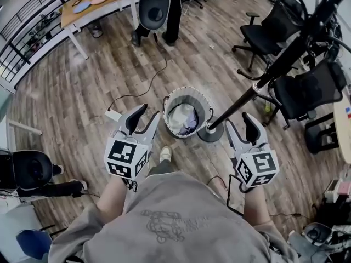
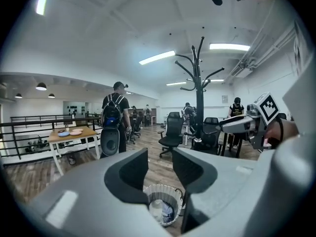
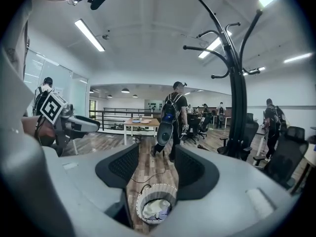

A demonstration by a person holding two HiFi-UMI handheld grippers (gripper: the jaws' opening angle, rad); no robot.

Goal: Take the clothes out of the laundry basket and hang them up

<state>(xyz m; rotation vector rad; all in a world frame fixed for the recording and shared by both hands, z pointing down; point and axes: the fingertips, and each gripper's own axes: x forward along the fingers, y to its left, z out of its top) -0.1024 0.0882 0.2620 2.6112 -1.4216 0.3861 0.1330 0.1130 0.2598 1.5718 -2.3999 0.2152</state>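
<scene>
Left gripper and right gripper hover unclenched, empty, short of the laundry basket. Its clothes look soft and light — pinch a raised top fold.

Coat rack top cut off (head view), clothes too small to distinguish

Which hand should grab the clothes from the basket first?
Probably the left. The left gripper is open and nearest the laundry basket; the coat rack's base stands between the right gripper and it.
</scene>
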